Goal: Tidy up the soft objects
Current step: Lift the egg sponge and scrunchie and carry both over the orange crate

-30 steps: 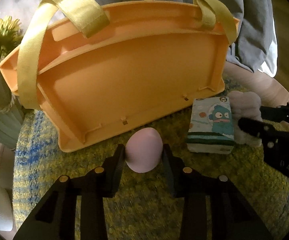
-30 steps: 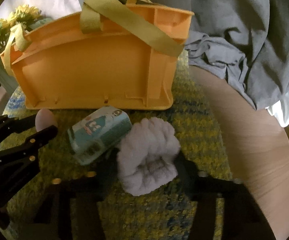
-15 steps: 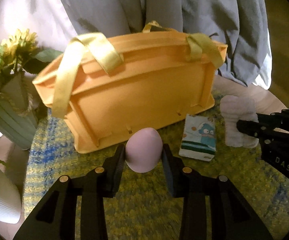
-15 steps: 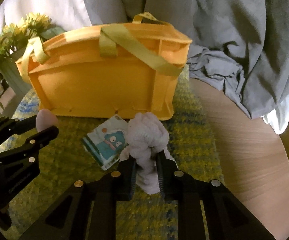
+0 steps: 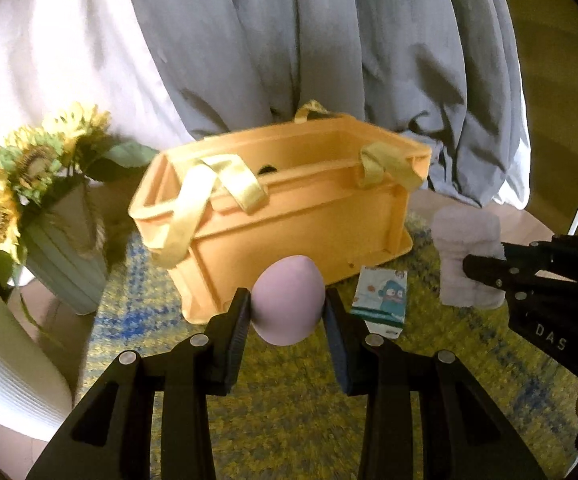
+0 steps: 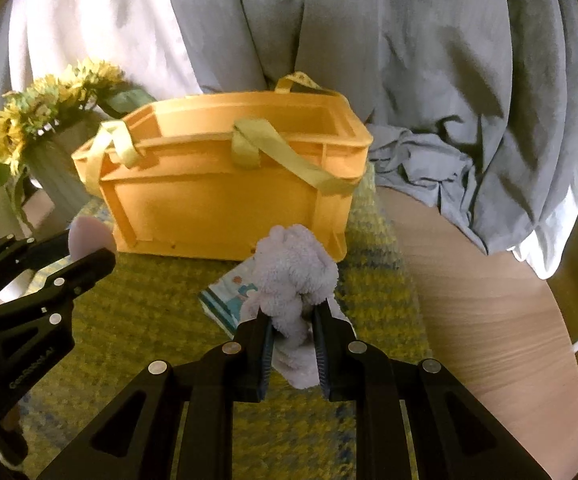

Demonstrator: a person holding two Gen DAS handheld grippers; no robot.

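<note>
Grey and white cloth hangs behind a round wooden counter, most of it covered by a yellow-green woven mat with blue flecks. On the mat stands an orange plastic crate with pale yellow strap handles, its open top showing. Beside the crate's left end, toward the counter's left edge, is a ribbed pot of sunflowers.

The left tongs are part-closed on a pale pink egg-shaped sponge, both pads pressing its sides, held clear of the mat in front of the crate. The right tongs are squeezed almost fully together on a fluffy lavender towel roll, pinching its middle so the ends bulge above and below, also lifted off the mat.

A small tissue packet printed with a blue cartoon figure lies flat on the mat just in front of the crate, between the two tongs.
</note>
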